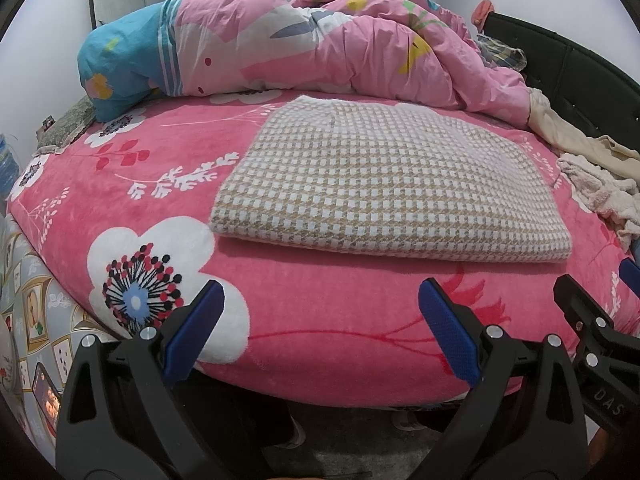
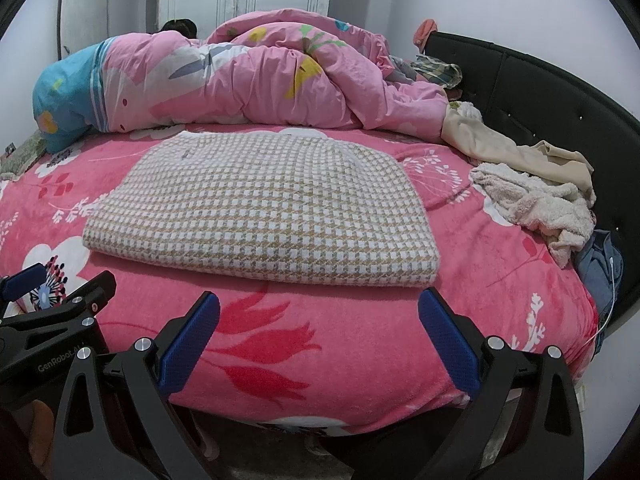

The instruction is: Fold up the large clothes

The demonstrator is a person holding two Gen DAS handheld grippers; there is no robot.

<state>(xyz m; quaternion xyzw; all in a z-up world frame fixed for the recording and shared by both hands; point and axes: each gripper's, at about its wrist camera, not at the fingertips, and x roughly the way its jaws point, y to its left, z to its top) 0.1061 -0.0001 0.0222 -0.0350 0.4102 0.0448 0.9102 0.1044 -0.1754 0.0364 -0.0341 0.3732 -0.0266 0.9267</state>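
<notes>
Pink bedspread [image 2: 280,344] bears folded checked garment [image 2: 264,208] lengthwise; both hand-held grippers [image 1: 320,320] [image 2: 320,320] gape wide.

A rumpled pink duvet [image 2: 248,80] lies behind, a black headboard [image 2: 540,92] at right.

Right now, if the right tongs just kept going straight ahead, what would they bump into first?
The right tongs, open and empty, point across the pink blanket at the folded checked cloth. Its near edge would likely come first, though their height above the blanket is unclear.
</notes>
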